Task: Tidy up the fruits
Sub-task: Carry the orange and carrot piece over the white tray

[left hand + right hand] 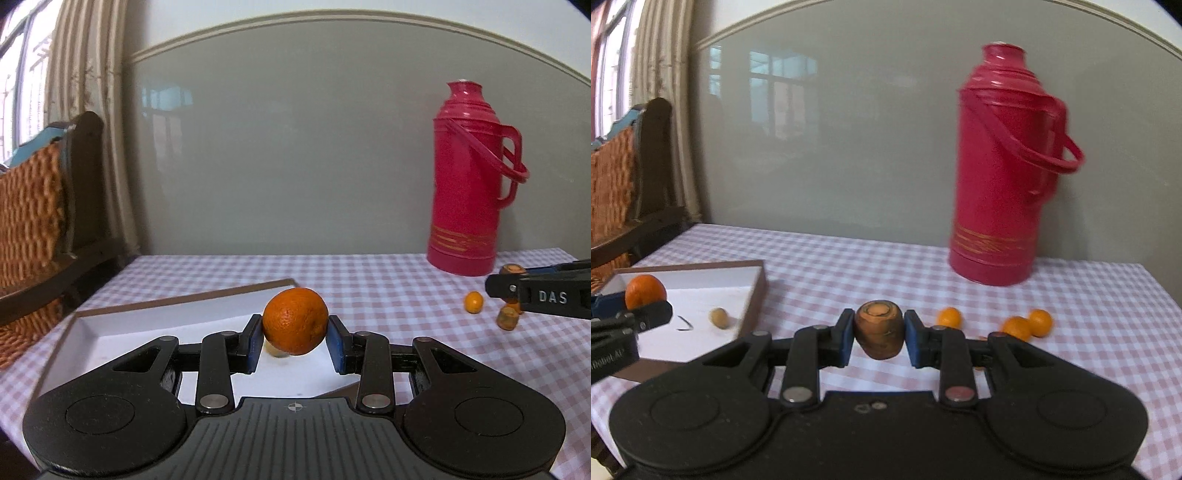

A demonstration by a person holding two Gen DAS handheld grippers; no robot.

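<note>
Round orange mandarin pinched between the left gripper fingers, hanging over the white-lined brown-rimmed cardboard tray at lower left of frame, so a drop needs little more than lowering. Stubby brown-orange carrot stump clamped end-on in the right gripper, over the pink-checked table, tray off to the left. Left load nearer.
</note>
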